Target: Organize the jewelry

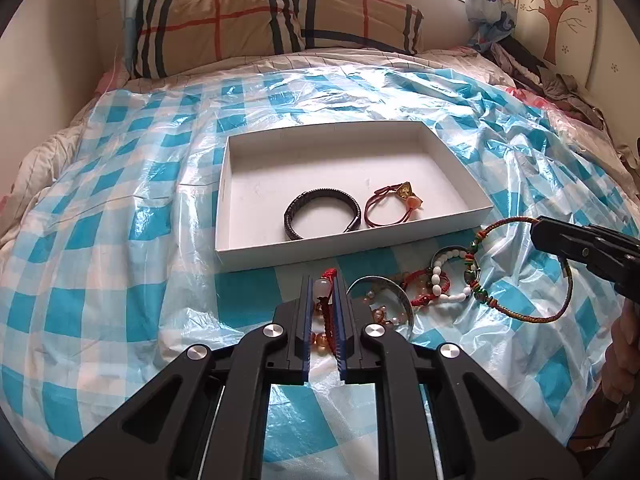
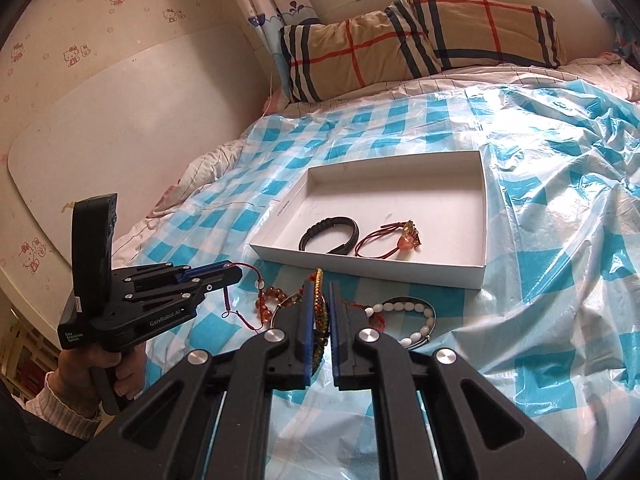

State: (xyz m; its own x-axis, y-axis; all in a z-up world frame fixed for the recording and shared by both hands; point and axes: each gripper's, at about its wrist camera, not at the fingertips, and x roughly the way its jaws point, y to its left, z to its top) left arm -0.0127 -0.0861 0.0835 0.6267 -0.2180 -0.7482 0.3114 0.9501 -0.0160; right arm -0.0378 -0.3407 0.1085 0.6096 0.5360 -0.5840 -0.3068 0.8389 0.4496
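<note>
My left gripper (image 1: pixel 323 283) is shut on a red cord bracelet (image 1: pixel 329 320) with a pale bead, lifted a little off the sheet; the right wrist view shows this gripper (image 2: pixel 238 274) at the left with the red cord (image 2: pixel 256 278) trailing from it. My right gripper (image 2: pixel 321 289) is shut on a multicoloured braided bracelet (image 2: pixel 319 310); it enters the left wrist view (image 1: pixel 537 229) from the right, and the braided loop (image 1: pixel 560 308) hangs from it. Beyond both lies a white tray (image 1: pixel 348 249) holding a black braided bracelet (image 1: pixel 320 213) and a dark red cord bracelet (image 1: pixel 394 210) with a gold charm.
On the blue-checked plastic sheet (image 1: pixel 120 240) in front of the tray lie a white bead bracelet (image 2: pixel 416 316), amber beads (image 2: pixel 266 308) and a silver bangle (image 1: pixel 384 282). A plaid pillow (image 1: pixel 260 28) lies against the wall behind. A hand (image 2: pixel 116 368) grips the left tool.
</note>
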